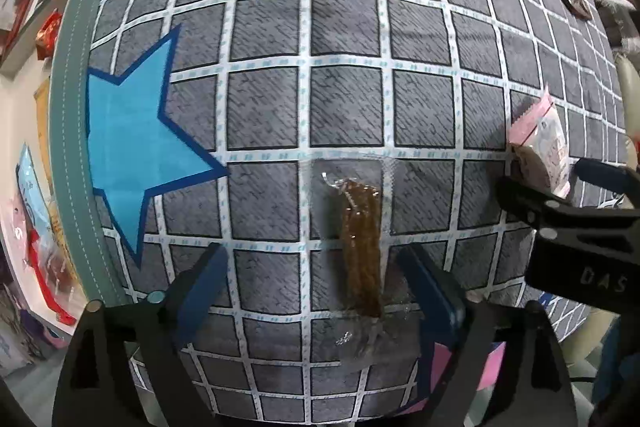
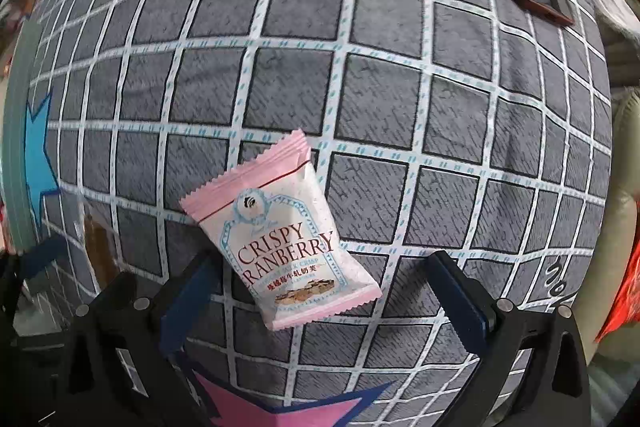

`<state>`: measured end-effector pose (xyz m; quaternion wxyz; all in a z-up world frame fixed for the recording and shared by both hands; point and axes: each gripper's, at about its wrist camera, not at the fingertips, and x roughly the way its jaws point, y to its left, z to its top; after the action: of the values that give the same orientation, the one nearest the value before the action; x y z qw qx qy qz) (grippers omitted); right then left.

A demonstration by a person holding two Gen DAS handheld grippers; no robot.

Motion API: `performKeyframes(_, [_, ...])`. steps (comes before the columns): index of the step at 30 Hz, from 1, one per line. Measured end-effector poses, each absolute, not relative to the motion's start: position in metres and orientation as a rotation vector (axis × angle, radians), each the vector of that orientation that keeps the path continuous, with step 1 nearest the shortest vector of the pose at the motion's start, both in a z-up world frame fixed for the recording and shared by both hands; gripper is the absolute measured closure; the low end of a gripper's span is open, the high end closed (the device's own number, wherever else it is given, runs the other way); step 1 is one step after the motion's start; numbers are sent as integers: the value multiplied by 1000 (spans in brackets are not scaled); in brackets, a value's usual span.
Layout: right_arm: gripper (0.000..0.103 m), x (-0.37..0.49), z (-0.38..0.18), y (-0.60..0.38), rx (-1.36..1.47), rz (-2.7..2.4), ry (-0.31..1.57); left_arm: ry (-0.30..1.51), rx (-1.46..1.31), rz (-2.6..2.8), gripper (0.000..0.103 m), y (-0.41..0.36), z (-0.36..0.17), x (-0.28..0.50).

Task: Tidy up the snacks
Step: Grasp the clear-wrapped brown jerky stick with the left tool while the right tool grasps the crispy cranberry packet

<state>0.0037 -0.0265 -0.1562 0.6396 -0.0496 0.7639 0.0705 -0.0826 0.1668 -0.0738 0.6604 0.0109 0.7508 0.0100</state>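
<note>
On the grid-patterned mat [image 1: 344,39], both hand-held grippers hang wide open, gripping nothing

Your left hand-held gripper [image 1: 316,267] straddles the clear-wrapped brown snack stick [image 1: 360,247]; centre it before closing. Your right hand-held gripper [image 2: 320,275] brackets the pink cranberry crisp packet [image 2: 288,239], which sits askew toward one finger. Only the right view shows its label; only the left shows the blue star [image 1: 132,147]

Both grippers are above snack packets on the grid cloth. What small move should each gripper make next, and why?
Probably lower both and close. The left gripper is open around the brown snack stick in clear wrap, pads not touching it. The right gripper is open around the pink Crispy Cranberry packet. Both packets lie flat on the grid cloth, so only closing remains.
</note>
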Motion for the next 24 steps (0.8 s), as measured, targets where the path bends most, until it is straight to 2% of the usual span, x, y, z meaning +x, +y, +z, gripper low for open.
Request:
performKeyframes(3, [5, 15, -142, -4, -104, 148, 1735, 1698, 41, 9, 11, 155, -78, -85])
performKeyframes(5, [24, 14, -122, -6, -121, 170, 1707, 1694, 48, 3, 16, 146, -78, -86])
performKeyframes(6, [30, 13, -119, -1, -139, 188, 1690, 1690, 51, -1, 18, 145, -78, -87])
performKeyframes(8, [57, 12, -111, 4, -163, 208, 1675, 1683, 63, -15, 31, 144, -71, -87])
performKeyframes(9, [59, 12, -110, 7, -166, 212, 1676, 1678, 72, -25, 35, 143, -69, -88])
performKeyframes(11, [61, 13, -111, 10, -152, 210, 1680, 1667, 86, -51, 58, 143, -63, -81])
performKeyframes(24, [62, -17, -101, 10, 40, 196, 1700, 1641, 97, -148, 61, 179, -38, -88])
